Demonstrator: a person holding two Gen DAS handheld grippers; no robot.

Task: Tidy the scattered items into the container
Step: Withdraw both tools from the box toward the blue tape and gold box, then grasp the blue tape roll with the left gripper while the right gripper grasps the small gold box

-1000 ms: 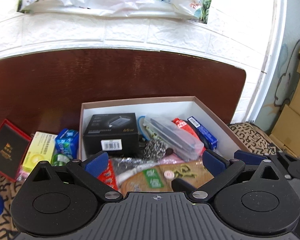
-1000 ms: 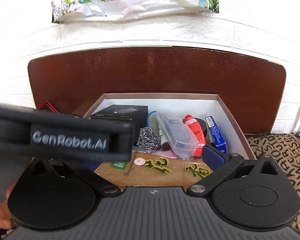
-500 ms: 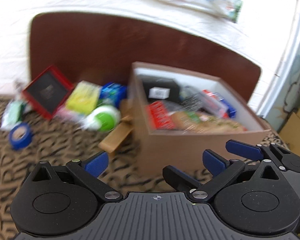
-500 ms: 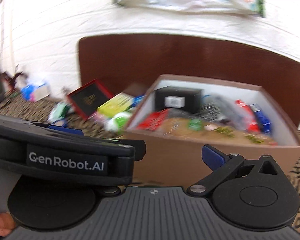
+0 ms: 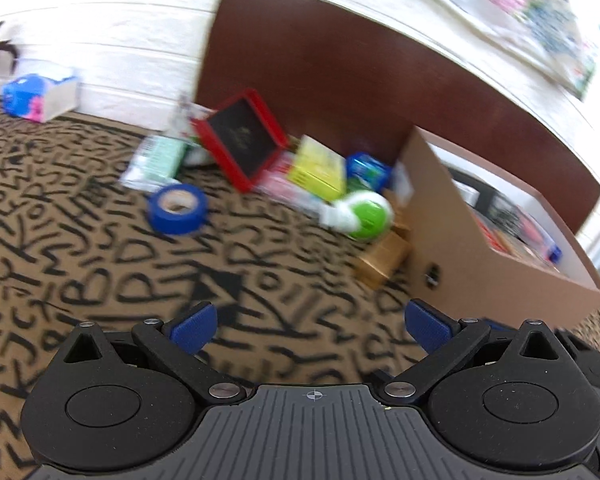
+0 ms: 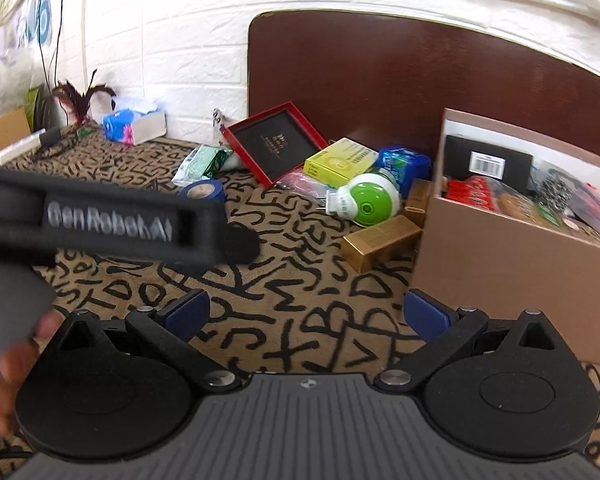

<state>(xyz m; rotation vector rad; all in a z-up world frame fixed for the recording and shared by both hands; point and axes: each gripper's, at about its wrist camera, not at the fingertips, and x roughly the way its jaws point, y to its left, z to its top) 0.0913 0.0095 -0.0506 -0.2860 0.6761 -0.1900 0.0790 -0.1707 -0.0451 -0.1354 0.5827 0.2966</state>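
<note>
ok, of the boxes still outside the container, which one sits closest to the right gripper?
The gold box, lying flat on the patterned cloth beside the container. The yellow-green box and red-framed black box lie farther back, nearer the headboard.

patterned cloth [image 6: 300,332] | brown headboard [image 6: 380,80] | tissue box [image 6: 134,125], perhaps | white brick wall [image 6: 172,40]

Left tool [image 5: 310,322] and right tool [image 6: 306,312] both gape wide, empty.
</note>
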